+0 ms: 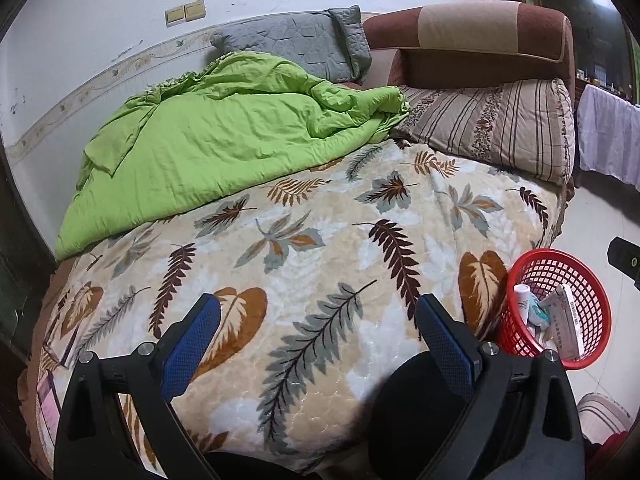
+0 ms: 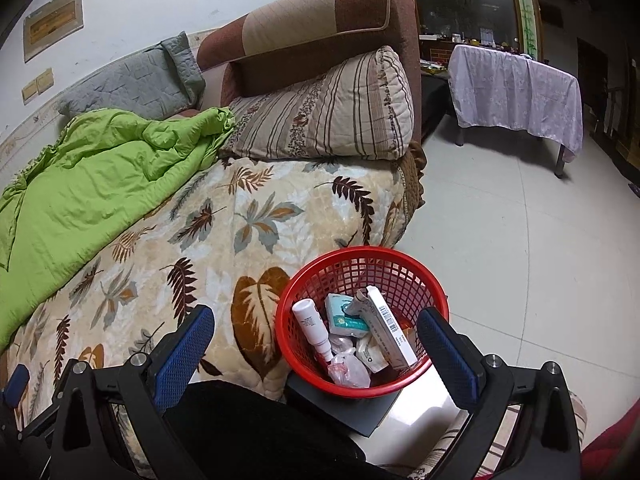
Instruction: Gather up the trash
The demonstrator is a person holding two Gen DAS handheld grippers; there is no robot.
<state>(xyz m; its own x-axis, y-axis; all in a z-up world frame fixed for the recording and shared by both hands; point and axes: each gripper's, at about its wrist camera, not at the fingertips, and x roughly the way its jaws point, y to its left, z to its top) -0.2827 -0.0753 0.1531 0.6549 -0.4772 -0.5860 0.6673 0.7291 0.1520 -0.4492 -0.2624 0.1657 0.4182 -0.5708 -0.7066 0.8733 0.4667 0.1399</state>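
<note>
Trash in one red basket (image 2: pixel 362 322): one white bottle (image 2: pixel 312 330), one long box (image 2: pixel 390 330), one tissue pack (image 2: pixel 344 316), two claws, left claw (image 1: pixel 318 326) wide and empty, right claw (image 2: pixel 316 336) wide and empty, one bed (image 1: pixel 320 248).

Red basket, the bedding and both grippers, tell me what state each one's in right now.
Red basket: upright on the floor beside the bed, holding trash.
White bottle: inside the basket, leaning.
Long box: inside the basket, tilted.
Green quilt: crumpled on the bed.
Striped pillow: propped against the headboard.
Left gripper: open, empty.
Right gripper: open, empty, above the basket.
</note>
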